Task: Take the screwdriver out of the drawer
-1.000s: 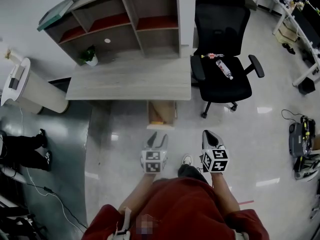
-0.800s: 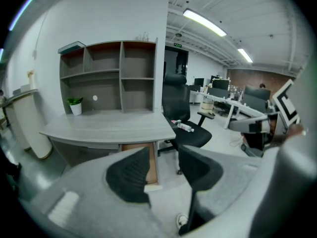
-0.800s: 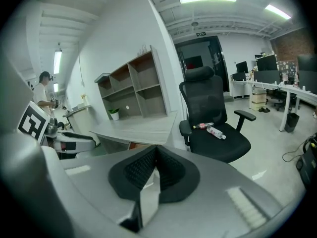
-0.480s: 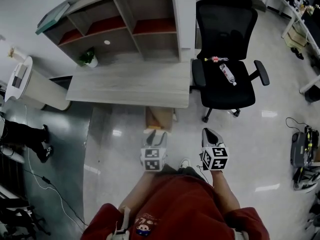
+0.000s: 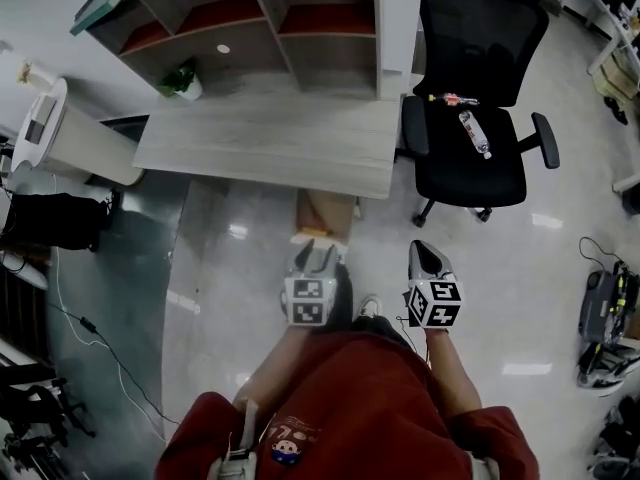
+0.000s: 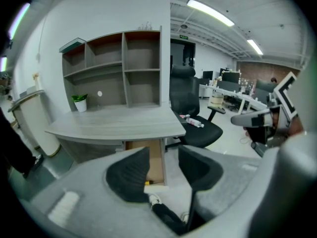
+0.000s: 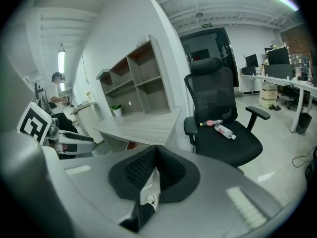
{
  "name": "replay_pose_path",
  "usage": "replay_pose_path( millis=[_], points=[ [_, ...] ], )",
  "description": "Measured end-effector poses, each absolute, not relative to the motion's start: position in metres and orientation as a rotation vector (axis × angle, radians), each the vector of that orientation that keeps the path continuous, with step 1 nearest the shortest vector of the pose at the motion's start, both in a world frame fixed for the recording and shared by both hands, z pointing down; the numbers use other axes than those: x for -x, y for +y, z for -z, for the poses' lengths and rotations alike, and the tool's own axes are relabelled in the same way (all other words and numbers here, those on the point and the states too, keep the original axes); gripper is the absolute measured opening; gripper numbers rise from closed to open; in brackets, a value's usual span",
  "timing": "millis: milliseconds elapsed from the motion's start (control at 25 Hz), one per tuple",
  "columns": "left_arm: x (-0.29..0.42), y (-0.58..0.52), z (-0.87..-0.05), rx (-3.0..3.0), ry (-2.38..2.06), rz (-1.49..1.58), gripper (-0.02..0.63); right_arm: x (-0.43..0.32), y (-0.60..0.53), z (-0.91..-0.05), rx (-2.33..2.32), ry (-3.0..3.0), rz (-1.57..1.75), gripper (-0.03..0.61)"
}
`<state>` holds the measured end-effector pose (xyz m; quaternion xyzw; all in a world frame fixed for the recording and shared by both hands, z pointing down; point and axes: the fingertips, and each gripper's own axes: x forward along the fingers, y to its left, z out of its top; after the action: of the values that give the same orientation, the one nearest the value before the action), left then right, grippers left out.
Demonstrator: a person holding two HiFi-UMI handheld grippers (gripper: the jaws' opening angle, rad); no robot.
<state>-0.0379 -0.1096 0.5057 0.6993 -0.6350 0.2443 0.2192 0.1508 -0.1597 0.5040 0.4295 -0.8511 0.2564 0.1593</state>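
Note:
A wooden drawer (image 5: 326, 212) stands pulled open under the grey desk (image 5: 270, 148). In the left gripper view a small yellow piece of the screwdriver (image 6: 147, 182) shows at the front end of the drawer (image 6: 154, 158), mostly hidden behind the left pad. My left gripper (image 5: 314, 258) hangs just in front of the drawer's front edge, open and holding nothing (image 6: 163, 155). To its right, over the bare floor, my right gripper (image 5: 421, 250) is shut with nothing in it (image 7: 156, 163).
A black office chair (image 5: 470, 118) with two bottles (image 5: 472, 133) on its seat stands right of the desk. An open shelf unit (image 5: 270, 18) and a potted plant (image 5: 182, 78) are at the desk's back. A person in dark clothes (image 5: 50, 218) is at the left.
The desk and open drawer have come closer as I stepped forward; both grippers now sit nearer the drawer front. The person at the left has shifted.

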Motion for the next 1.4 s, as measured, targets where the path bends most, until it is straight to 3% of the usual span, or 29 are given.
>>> replay_pose_path(
  millis=[600, 1400],
  points=[
    [0.098, -0.158, -0.566, -1.825, -1.698, -0.670, 0.183, -0.059, -0.206, -0.539, -1.063, -2.408, -0.754, 0.000],
    [0.166, -0.223, -0.711, -1.620, -1.603, -0.629, 0.183, 0.028, -0.234, -0.628, -0.784, -2.306, -0.749, 0.000]
  ],
)
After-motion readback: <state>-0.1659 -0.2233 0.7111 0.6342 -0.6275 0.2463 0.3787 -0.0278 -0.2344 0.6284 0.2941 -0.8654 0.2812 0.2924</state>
